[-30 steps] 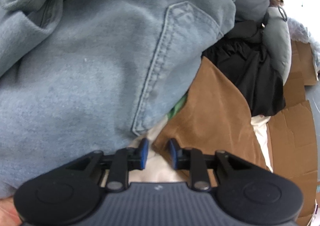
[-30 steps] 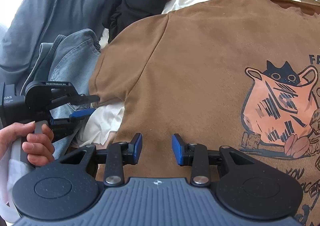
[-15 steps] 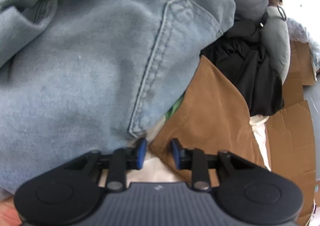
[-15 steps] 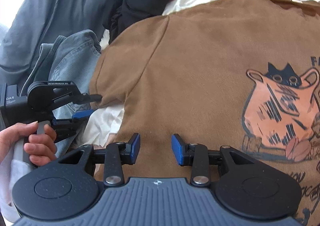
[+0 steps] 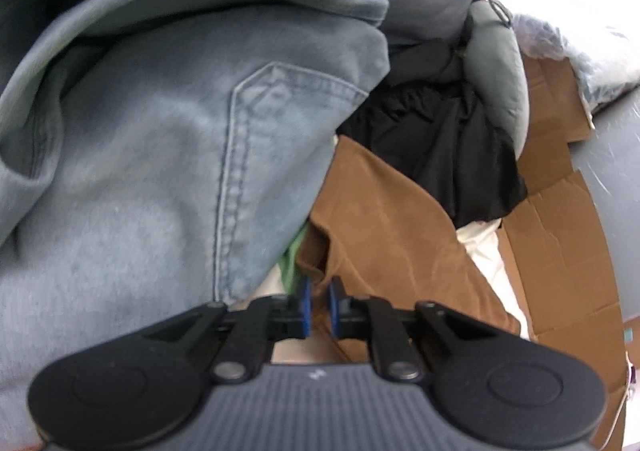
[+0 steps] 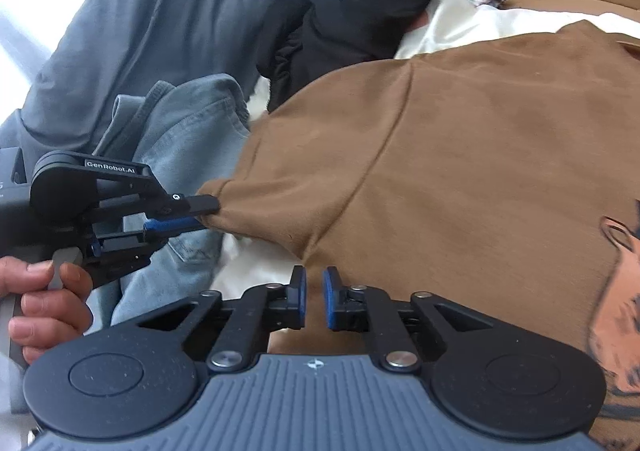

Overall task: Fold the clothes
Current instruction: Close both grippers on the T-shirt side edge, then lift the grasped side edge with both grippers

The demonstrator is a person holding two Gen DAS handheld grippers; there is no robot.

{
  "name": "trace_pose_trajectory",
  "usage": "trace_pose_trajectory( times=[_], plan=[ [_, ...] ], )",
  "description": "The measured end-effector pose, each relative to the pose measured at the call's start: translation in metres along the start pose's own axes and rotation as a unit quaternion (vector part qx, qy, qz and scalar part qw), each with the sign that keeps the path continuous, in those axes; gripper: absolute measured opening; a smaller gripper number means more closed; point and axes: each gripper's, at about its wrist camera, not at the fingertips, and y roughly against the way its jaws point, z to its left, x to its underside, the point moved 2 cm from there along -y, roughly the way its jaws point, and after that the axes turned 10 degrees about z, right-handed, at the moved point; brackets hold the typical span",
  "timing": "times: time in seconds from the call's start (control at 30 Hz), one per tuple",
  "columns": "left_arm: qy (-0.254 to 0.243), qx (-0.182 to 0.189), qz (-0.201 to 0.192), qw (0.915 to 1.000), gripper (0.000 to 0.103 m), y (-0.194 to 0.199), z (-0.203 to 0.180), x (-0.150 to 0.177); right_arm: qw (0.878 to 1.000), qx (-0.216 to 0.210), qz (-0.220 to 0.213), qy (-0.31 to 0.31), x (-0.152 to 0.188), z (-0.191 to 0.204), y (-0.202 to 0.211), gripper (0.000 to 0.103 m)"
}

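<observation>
Brown T-shirt (image 6: 460,155): sleeve hem pinched in left claw (image 6: 208,213); bottom hem pinched in right claw (image 6: 314,293). Blue jeans (image 5: 168,155) beside the sleeve.

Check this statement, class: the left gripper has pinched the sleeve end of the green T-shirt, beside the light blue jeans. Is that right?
Not quite. The T-shirt is brown, not green; the right wrist view shows the left gripper pinching its sleeve end, beside the light blue jeans. Only a small scrap of green cloth shows in the left wrist view.
</observation>
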Motion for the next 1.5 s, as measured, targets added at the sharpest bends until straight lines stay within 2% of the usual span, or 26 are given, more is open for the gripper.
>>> trace_pose_trajectory(
  times=[0.1,0.23,0.5,1.13,1.33,1.5],
  plan=[
    [-0.012,0.004,-0.004,0.9999,0.009,0.004,-0.001,-0.004,1.0,-0.003,0.002,0.006,-0.005,0.006,-0.009,0.009],
    [-0.012,0.018,-0.013,0.9997,0.007,0.005,-0.006,-0.008,1.0,0.0,0.025,0.002,-0.008,0.005,-0.023,0.007],
    [-0.016,0.033,-0.019,0.9991,0.007,0.006,-0.009,-0.009,0.999,0.004,0.031,-0.029,-0.003,-0.009,-0.021,0.01],
    [-0.066,0.04,-0.018,0.9969,0.007,0.012,-0.03,0.005,0.995,0.029,0.089,0.032,-0.021,-0.005,-0.04,0.005],
    [-0.105,0.056,-0.005,0.9929,0.006,0.014,-0.046,0.018,0.997,0.031,0.066,0.021,-0.013,-0.005,-0.04,0.005],
    [-0.13,0.064,0.012,0.9893,0.006,0.015,-0.055,0.027,0.997,0.035,0.071,0.022,-0.015,-0.004,-0.04,0.005]
  ],
)
